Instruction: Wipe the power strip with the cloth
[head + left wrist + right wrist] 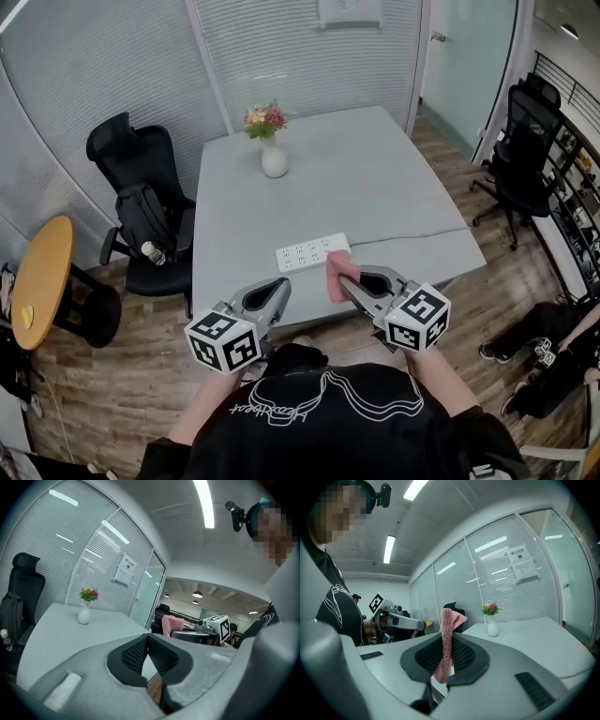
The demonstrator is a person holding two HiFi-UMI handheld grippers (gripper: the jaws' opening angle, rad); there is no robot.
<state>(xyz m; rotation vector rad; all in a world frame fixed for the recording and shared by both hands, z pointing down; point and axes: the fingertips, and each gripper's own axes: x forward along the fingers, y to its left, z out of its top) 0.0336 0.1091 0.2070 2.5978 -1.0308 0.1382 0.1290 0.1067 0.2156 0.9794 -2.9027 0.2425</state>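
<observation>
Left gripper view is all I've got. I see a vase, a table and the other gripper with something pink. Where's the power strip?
Observer: The strip lies on the table near its front edge, just ahead of the right gripper.
Operator: Is that pink thing the cloth, and is it gripped?
Observer: Yes. The right gripper view shows the cloth pinched upright between shut jaws.
Operator: Is it on the strip?
Observer: In the head view it sits by the strip's right end. I can't tell if they touch.
</observation>
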